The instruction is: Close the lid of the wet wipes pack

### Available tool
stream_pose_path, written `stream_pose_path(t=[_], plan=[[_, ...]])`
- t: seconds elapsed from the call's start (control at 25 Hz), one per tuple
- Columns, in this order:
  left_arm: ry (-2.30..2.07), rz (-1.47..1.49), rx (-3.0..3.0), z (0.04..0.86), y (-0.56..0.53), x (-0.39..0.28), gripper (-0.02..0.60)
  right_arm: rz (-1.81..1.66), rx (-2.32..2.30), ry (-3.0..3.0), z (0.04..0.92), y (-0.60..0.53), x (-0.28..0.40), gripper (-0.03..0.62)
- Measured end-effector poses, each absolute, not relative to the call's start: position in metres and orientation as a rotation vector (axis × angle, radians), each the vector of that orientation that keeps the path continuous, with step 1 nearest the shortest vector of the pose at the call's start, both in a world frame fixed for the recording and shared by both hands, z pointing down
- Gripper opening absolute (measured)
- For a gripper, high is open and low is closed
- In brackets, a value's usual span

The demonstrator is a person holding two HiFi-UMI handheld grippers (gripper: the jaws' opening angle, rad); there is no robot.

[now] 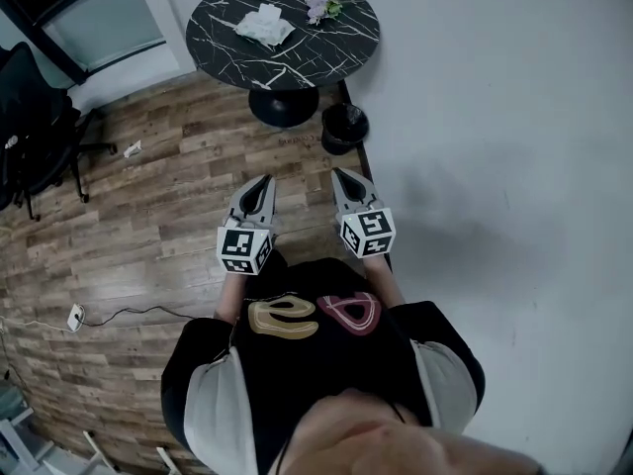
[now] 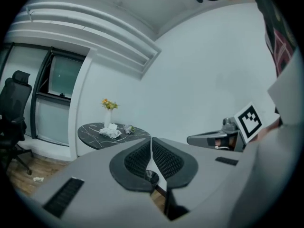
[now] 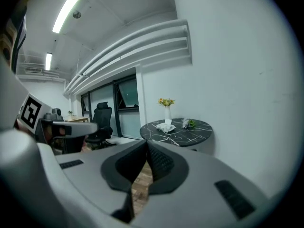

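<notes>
While the person stands on the wood floor (image 1: 148, 226), both grippers are held close to the chest. The left gripper (image 1: 263, 180) has its jaws pressed together with nothing between them. The right gripper (image 1: 341, 174) is just beside it, and its jaws are pressed together on nothing too. Past the tips, a black bin (image 1: 344, 127) sits by the foot of a round black table (image 1: 336, 43). The wet wipes pack (image 1: 264, 25) lies on that table, well apart from both grippers. It is too small to tell if its lid is up. A white vase (image 3: 167, 114) of yellow flowers stands behind the pack. A black office chair (image 1: 35, 117) is off at the left.
</notes>
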State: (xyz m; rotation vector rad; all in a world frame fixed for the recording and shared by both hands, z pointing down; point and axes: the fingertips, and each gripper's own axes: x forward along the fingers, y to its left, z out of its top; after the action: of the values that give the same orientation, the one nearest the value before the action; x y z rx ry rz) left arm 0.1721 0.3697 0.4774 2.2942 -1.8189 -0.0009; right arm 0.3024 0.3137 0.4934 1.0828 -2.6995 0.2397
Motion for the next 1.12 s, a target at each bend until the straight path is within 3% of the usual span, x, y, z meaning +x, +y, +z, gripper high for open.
stream_pose_path(t=[0.68,1.12], plan=[[-1.704,-0.012,2.308,0.485,0.279,0.050,0.025,0.308,1.094,-2.632,0.512,0.246,0.178,0.012],[-1.704,-0.011,2.278,0.493,0.266,0.013,0.025,0.342,1.128,-2.618,0.515,0.234,0.154,0.011]])
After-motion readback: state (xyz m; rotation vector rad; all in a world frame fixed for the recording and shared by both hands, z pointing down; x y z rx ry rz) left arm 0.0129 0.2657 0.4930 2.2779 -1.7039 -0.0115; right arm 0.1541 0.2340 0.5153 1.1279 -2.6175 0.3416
